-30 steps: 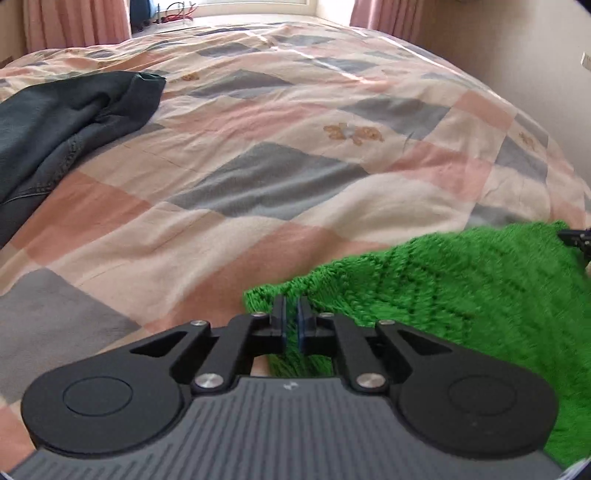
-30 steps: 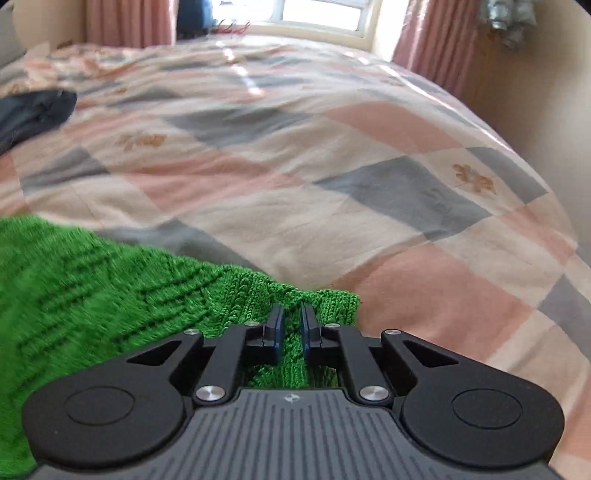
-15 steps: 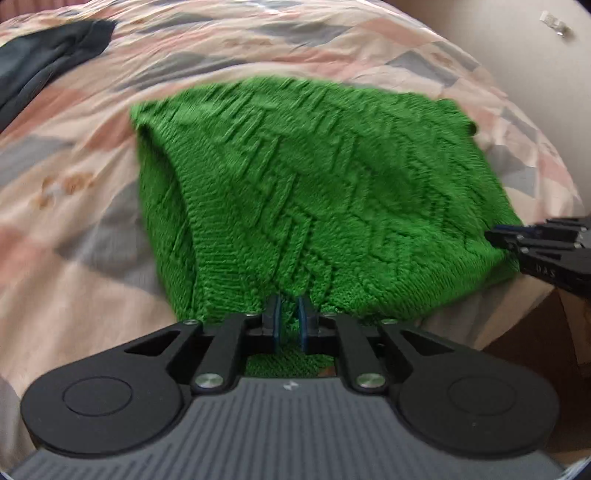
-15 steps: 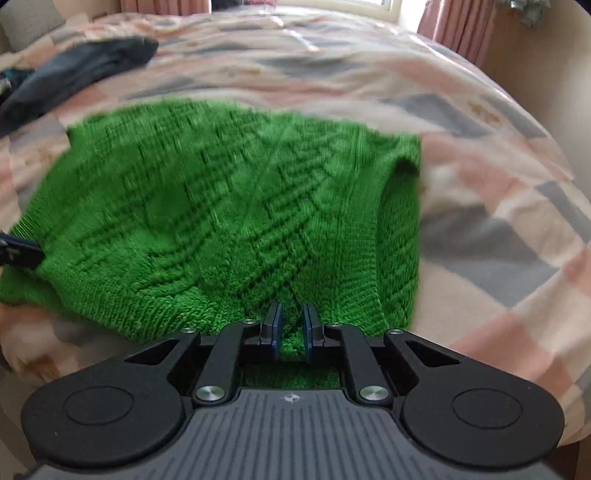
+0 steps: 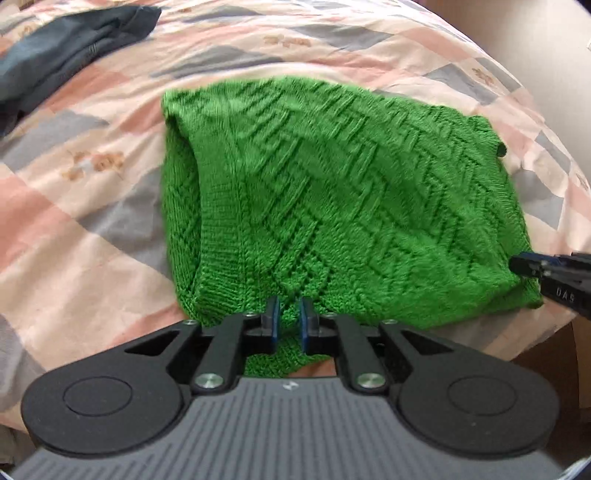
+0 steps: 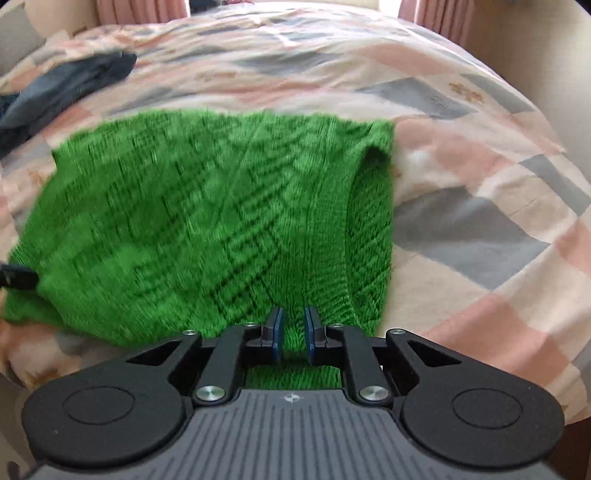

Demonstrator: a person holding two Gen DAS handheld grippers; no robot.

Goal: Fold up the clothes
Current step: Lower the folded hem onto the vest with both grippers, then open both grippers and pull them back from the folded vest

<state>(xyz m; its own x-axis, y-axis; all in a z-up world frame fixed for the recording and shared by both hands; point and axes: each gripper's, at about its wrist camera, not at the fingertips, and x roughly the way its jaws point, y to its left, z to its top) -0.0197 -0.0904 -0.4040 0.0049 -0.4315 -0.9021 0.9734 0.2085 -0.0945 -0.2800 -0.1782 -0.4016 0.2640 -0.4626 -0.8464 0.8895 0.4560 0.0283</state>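
Patchwork bedding in pink, grey and cream squares covers the bed [image 5: 92,236] that serves as the work surface, with pink curtains [image 6: 140,9] at the far wall in the right wrist view.

Nearest the left gripper [image 5: 287,321], its 2 blue-padded jaws stand nearly closed with only a narrow gap, and the near hem of the green knit sweater [image 5: 332,192] runs between them; it looks pinched there, near the sweater's left corner. The right gripper [image 6: 293,334] is set the same way, almost closed on the same hem close to the right corner. Its black tip also shows at the right edge of the left wrist view, touching the knit. Holding the hem at 2 spread points probably keeps the edge taut and straight, so the garment lies flat without bunching.

Beyond the jaws the sweater spreads away across the quilt, its chevron pattern facing up. On each outer side a strip of knit is turned in, which suggests the sleeves or side panels are already tucked under. The near hem sits at the bed's edge, likely to give the hands room.

Farther off, ahead and left of both grippers, a dark blue-grey garment [image 5: 66,48] lies crumpled, well apart from the sweater, seemingly not yet folded.
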